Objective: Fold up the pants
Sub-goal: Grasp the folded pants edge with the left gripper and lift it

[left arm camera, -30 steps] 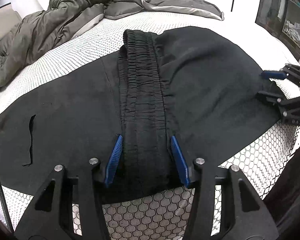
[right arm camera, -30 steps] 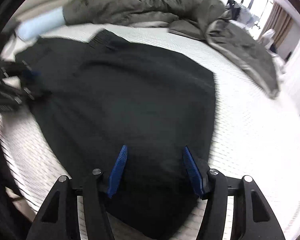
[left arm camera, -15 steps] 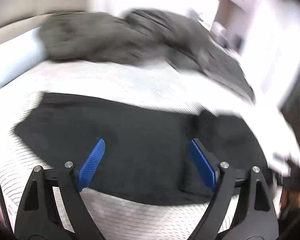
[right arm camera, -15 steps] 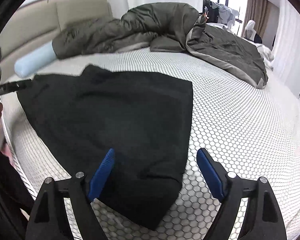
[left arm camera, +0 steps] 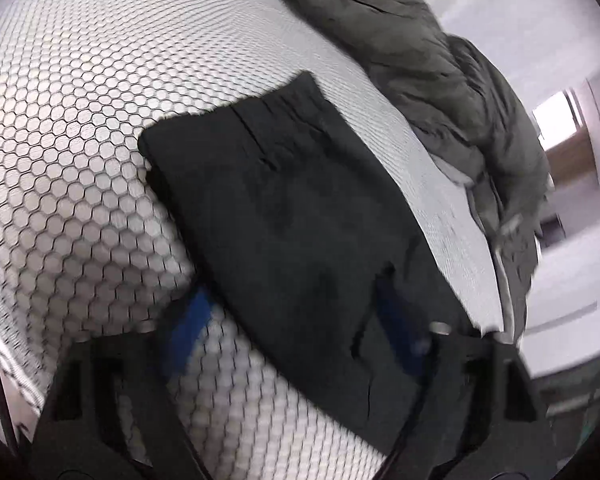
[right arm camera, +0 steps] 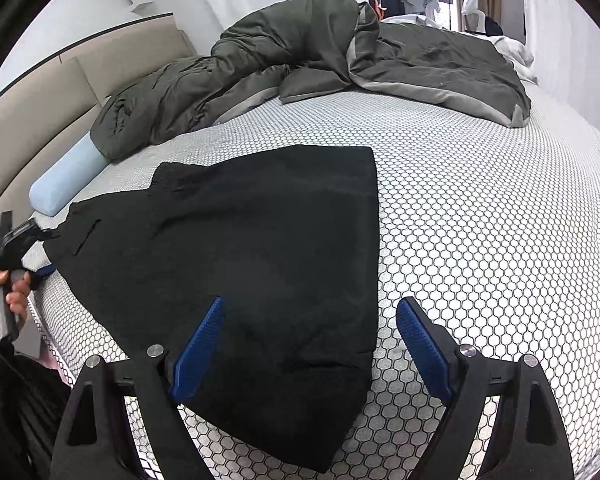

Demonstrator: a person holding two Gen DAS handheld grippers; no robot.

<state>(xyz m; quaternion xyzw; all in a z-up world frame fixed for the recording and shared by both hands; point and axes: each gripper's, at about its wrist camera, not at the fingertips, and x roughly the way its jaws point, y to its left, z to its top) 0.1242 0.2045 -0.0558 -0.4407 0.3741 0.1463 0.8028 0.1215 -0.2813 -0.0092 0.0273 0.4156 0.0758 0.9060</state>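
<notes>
Black pants (right arm camera: pixel 260 248) lie folded flat on the honeycomb bed (right arm camera: pixel 480 220). Right gripper (right arm camera: pixel 308 344) hangs wide over their near edge, holding nothing. Left gripper (left arm camera: pixel 296 332) (blurry) has been closing, pants edge between its jaws, not pinched.

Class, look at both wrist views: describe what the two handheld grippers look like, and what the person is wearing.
Each gripper, right gripper and left gripper, has matte black triangular-cutout arms, silver round bolts, and blue ribbed pads lining the jaws. The left gripper has a grey grip in the hand. The person wears dark clothing.
</notes>
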